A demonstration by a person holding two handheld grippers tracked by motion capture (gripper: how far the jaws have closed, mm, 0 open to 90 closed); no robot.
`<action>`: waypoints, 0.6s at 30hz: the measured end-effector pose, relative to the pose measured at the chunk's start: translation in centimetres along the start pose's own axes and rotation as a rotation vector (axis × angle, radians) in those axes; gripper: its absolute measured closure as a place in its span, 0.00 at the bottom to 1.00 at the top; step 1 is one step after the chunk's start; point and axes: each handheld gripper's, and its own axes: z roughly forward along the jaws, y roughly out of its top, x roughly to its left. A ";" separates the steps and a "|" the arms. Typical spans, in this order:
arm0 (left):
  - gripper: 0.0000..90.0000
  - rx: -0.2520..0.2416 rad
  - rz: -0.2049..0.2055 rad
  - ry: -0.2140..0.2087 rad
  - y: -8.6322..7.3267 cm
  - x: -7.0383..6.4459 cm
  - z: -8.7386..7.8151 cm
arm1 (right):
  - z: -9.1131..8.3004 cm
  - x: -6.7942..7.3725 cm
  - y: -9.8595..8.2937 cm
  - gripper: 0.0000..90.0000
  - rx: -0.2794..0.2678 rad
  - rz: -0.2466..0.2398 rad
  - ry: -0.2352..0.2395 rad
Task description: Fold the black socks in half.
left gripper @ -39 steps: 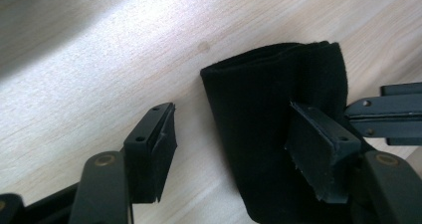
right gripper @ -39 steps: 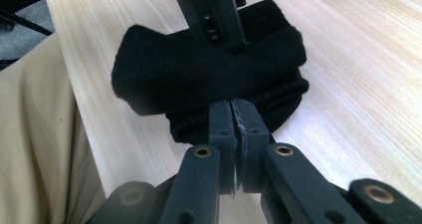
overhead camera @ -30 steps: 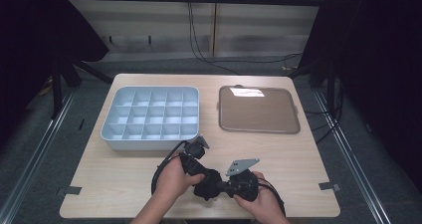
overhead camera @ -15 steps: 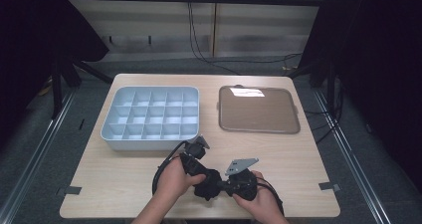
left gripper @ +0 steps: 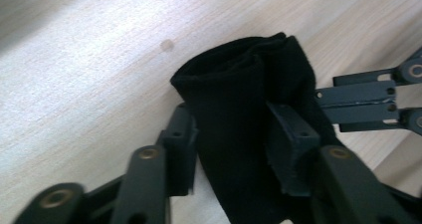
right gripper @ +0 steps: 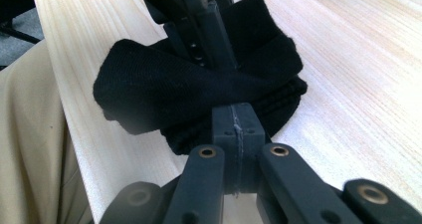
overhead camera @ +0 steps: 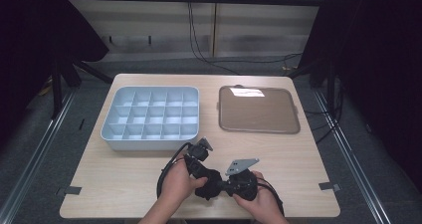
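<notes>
Two grippers work one black sock (overhead camera: 211, 188) at the near edge of the table (overhead camera: 124, 184), between our hands. Our left gripper (left gripper: 231, 149) has its jaws clamped across a fold of the cloth; our right gripper (right gripper: 234, 124) is pressed together on a thin pinch of the same cloth. We judge the folding or rolling to be under way; next we should tuck the bundle tight. Beyond lie one empty grey compartment box (overhead camera: 152, 117), far left, and one brown tray (overhead camera: 259, 109), far right.
</notes>
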 end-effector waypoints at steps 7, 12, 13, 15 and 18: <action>0.80 0.034 0.045 0.032 0.6 -0.6 -0.5 | -0.5 -0.3 0.0 0.83 -0.039 0.008 -0.017; 0.80 0.043 0.065 0.030 0.9 -0.4 -1.5 | -1.3 -1.6 -0.2 0.70 -0.086 0.033 -0.069; 0.80 0.041 0.068 0.032 0.9 -0.4 -1.8 | -1.5 -1.9 -0.3 0.66 -0.093 0.039 -0.087; 0.80 0.045 0.073 0.042 1.0 -0.3 -2.3 | -1.6 -2.3 -0.6 0.57 -0.100 0.044 -0.119; 0.80 0.044 0.078 0.050 1.2 -0.1 -3.0 | -1.4 -2.6 -0.9 0.48 -0.091 0.045 -0.143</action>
